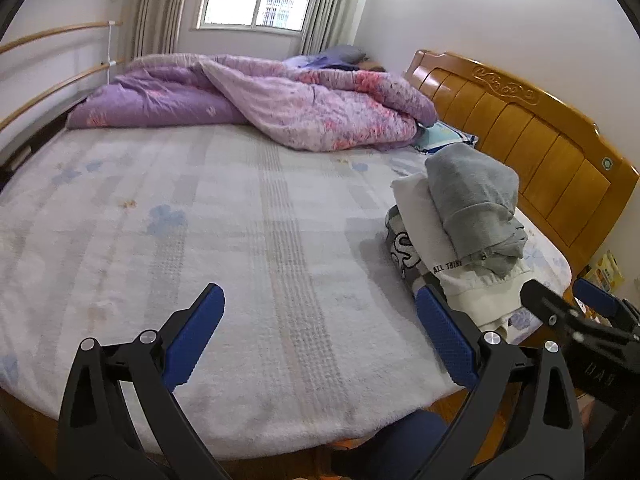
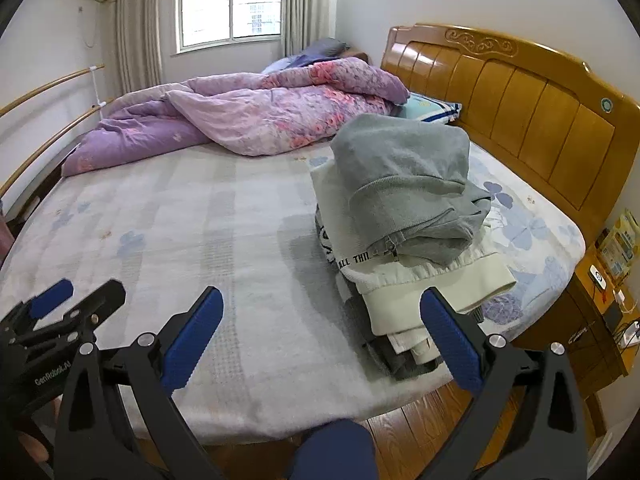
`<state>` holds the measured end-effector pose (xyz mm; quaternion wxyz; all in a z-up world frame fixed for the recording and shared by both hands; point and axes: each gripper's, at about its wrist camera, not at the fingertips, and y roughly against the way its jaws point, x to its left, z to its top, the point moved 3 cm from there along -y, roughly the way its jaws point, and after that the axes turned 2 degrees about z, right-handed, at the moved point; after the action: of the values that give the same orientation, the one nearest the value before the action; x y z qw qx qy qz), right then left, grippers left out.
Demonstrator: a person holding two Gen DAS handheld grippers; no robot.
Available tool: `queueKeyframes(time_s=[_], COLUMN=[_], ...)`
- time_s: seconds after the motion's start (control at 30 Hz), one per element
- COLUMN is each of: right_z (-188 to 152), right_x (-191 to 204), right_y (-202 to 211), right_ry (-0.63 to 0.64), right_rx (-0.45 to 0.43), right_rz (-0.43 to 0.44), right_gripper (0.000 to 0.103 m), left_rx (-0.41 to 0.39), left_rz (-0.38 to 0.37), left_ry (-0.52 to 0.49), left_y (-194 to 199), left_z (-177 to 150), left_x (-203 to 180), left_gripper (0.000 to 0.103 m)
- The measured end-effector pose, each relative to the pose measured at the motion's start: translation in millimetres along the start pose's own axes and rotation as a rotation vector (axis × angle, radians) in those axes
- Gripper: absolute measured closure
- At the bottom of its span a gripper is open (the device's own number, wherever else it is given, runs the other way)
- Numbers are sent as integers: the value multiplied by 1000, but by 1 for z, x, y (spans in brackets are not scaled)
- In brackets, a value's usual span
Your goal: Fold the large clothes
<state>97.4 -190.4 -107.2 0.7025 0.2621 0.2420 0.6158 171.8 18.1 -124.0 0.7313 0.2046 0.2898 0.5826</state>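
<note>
Both tongs, left tongs [image 1: 320, 336] and right tongs [image 2: 322, 338], hung released above the bed's [image 1: 240, 240] near edge. Folded clothes [image 2: 404, 216] sat stacked near its headboard [image 2: 520, 100] end.

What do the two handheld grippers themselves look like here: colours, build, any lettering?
Both grippers look alike. The left gripper and right gripper have black angular plastic arms with triangular cutouts, silver round pivot bolts, and blue textured pads on the fingers. White "GenRobot.AI" lettering shows on the left gripper's body in the right wrist view. No cables or sleeves are visible.
</note>
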Motion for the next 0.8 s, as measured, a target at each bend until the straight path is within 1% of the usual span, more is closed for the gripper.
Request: queueKeyframes(time_s=[0.07,0.23,0.33,0.4,0.43,0.53,0.6,0.67,0.8], right_z=[-4,-4,-2,0,1,1,1,-1,-2], right_x=[2,7,12,16,19,26,31,35,41], right_y=[12,42,65,80,87,106,117,126,138], right_ry=[1,4,12,20,27,50,68,77,90], right_rx=[-10,-57,-104,-136,-150,-192,-219,-233,-250], right_rz=[6,20,36,51,59,83,79,93,125], right_gripper=[8,8,8,8,8,8,8,8,8], left_rx=[-16,-78,-140,-171,-179,-186,-195,-215,-232], left_rz=[-2,41,96,119,121,92,104,129,131], left_ry=[-10,-33,-54,-59,-58,-44,-30,-32,-28], left_y=[13,53,82,99,106,126,137,149,164], left_z=[0,4,7,9,9,12,12,14,15], left_x=[-2,-3,-3,-1,0,3,6,8,11], left_gripper=[6,5,5,5,5,5,5,5,5])
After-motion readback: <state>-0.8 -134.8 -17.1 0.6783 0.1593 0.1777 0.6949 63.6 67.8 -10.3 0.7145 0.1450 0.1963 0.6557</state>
